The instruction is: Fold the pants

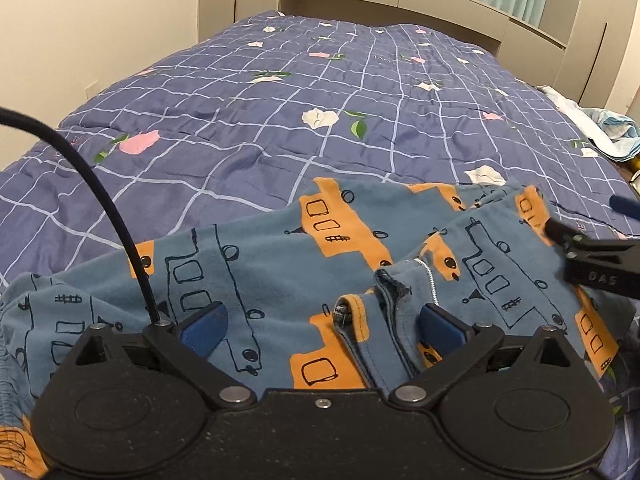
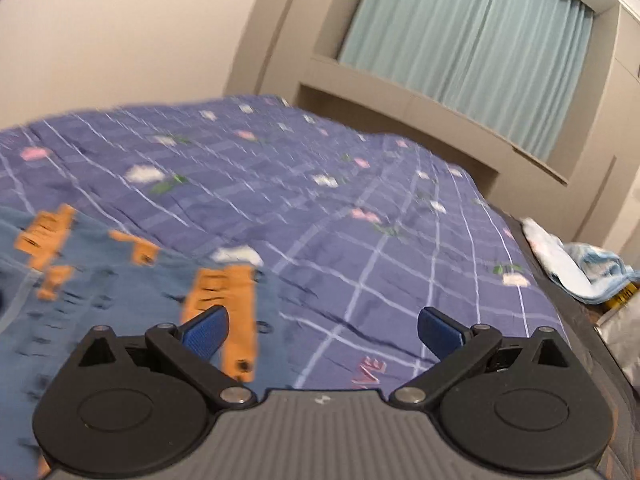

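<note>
1. A beige wall [image 1: 100, 20] is seen at the far left, beyond the left edge of the bed.
2. A black cable [image 1: 100, 196] is seen arching from the left down to the left gripper [image 1: 322, 330], whose jaws are spread wide, with nothing pinched between the blue pads [image 1: 206, 326].
3. The pants [image 1: 280, 272], blue with orange blocks and dark line drawings, are laid folded across the near edge of the bed, on the quilt [image 1: 280, 120]; their fabric lies under the left gripper, and a hem with a white zigzag stitch is seen just left of its right pad.
4. The quilt, purple with a white grid and pink and white flowers, is spread over the rest of the bed up to the headboard [image 1: 400, 4].
5. The right gripper [image 1: 582, 236] is seen over the right end of the pants in the left wrist view; in its own blurred view [image 2: 322, 330] its jaws are spread wide and hold nothing, with the pants' edge below the left pad and bare quilt below the right.
6. A light blue and white cloth [image 2: 576, 264] is bunched just past the right edge of the bed.
7. A pale green curtain [image 2: 460, 32] is hung behind the headboard.
</note>
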Demonstrator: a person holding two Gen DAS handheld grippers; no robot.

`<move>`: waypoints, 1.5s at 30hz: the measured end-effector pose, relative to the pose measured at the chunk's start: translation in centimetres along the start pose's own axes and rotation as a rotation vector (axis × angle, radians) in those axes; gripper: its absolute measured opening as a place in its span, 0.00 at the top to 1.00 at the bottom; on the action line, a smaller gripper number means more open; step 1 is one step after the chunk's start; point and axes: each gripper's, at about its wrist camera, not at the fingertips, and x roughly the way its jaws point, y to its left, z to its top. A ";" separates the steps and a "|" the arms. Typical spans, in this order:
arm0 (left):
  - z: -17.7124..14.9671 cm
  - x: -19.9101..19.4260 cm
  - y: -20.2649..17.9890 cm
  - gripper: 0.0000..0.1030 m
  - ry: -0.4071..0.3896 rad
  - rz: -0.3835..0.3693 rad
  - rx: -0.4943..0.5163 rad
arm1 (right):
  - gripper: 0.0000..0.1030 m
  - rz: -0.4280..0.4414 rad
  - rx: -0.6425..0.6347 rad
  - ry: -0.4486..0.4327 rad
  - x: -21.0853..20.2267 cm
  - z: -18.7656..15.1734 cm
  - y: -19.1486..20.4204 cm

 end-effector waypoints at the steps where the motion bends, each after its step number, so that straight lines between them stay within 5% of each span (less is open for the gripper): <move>1: 0.1 0.0 0.0 0.01 0.002 0.001 0.001 | 0.00 0.004 0.005 0.017 0.5 -0.3 -0.2; 9: 0.5 -1.5 -0.7 0.01 0.025 0.019 -0.006 | 0.00 0.014 0.056 -0.026 -2.9 -1.5 -0.3; 25: -0.9 -9.4 1.5 0.01 -0.068 -0.008 -0.107 | 0.00 0.126 0.057 -0.063 -10.8 -2.8 5.6; 38: -3.3 -15.9 12.1 0.01 -0.183 0.094 -0.221 | 0.00 0.121 -0.038 -0.074 -12.5 -2.9 10.1; 45: -6.4 -15.5 16.7 0.01 -0.213 0.063 -0.276 | 0.00 0.160 -0.055 -0.156 -14.2 -2.3 12.4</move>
